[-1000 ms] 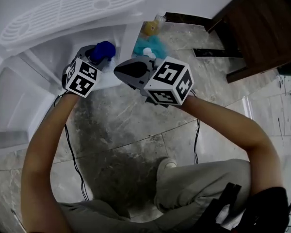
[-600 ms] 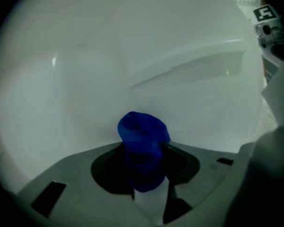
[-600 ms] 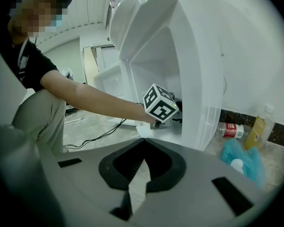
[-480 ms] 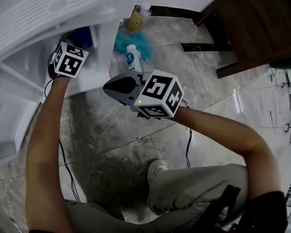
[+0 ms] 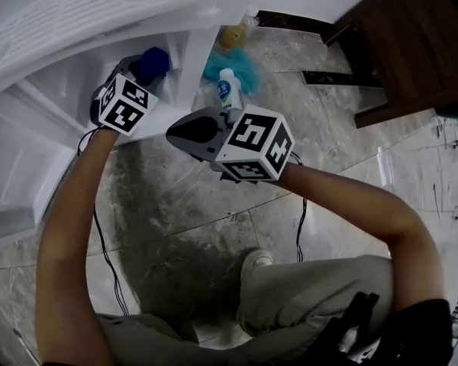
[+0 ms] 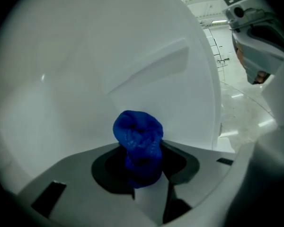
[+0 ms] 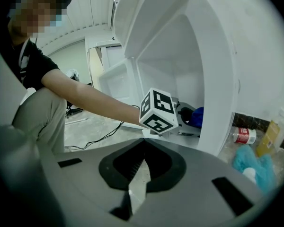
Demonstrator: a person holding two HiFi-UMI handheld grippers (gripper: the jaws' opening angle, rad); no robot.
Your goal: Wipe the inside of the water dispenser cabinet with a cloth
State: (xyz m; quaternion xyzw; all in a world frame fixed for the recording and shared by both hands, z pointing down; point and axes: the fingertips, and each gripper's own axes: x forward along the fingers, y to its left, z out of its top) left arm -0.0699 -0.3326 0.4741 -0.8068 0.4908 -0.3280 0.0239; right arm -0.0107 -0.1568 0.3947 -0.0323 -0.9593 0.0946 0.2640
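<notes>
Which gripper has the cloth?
The left gripper: its jaws pinch the blue cloth inside the white cabinet. The right gripper is shut on nothing, outside it.

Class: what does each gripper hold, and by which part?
The left gripper pinches the bunched blue cloth by its lower end; right gripper is shut, holding nothing.

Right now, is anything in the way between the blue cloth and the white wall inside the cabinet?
Nothing I can see. The left gripper pinches the blue cloth in its jaws inside the cabinet, and only bare white wall lies ahead of it. The bottles sit outside on the floor.
</notes>
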